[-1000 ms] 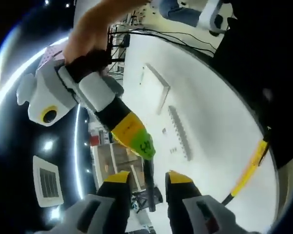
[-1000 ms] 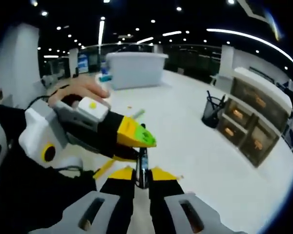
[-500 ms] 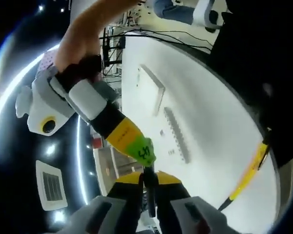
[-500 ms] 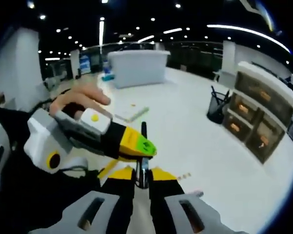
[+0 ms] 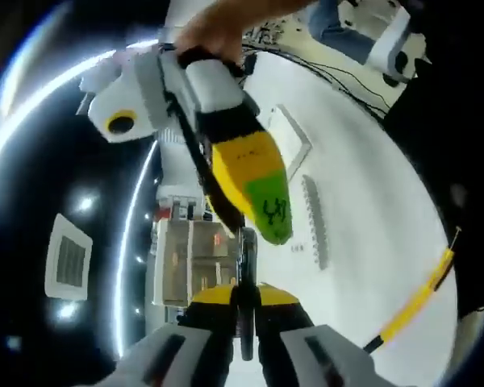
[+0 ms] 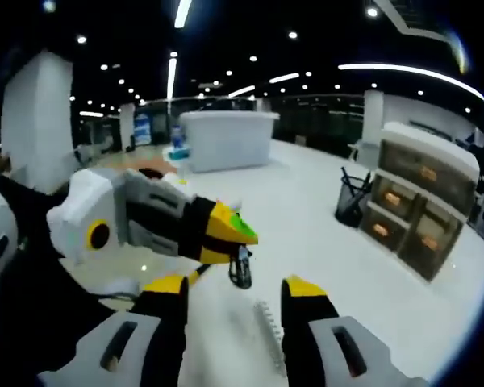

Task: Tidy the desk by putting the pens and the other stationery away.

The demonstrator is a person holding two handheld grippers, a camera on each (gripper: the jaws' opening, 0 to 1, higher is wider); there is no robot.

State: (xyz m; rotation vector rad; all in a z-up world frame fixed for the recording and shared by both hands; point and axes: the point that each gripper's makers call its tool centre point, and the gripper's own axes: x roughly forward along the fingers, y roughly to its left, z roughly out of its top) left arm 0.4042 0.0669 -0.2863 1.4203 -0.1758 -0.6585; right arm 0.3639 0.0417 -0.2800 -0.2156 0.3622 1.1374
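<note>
The white desk (image 6: 363, 266) is spreading wide under both grippers, and judging by what is lying on it, most of the tidying is still waiting to be done. A drawer cabinet (image 6: 423, 205) is standing at the desk's far side with a black mesh pen cup (image 6: 351, 197) just beside it, a few pens already standing in the cup. A white storage bin (image 6: 226, 137) is sitting further back. Loose on the surface, a flat white pad (image 5: 294, 145) is lying near a long ruler-like strip (image 5: 315, 222), and a yellow pencil (image 5: 415, 298) is resting close to the desk edge.

The left gripper (image 5: 240, 297) is clamping its jaws tight on a black pen (image 5: 244, 278), holding it in mid-air above the desk, so one item is in hand. The pen's long axis is running straight along the jaws, its far end pointing away from the left gripper's camera.

The right gripper (image 6: 238, 289) is standing with its jaws spread wide and gripping nothing, the pen's end (image 6: 240, 272) hanging between and just beyond them.
</note>
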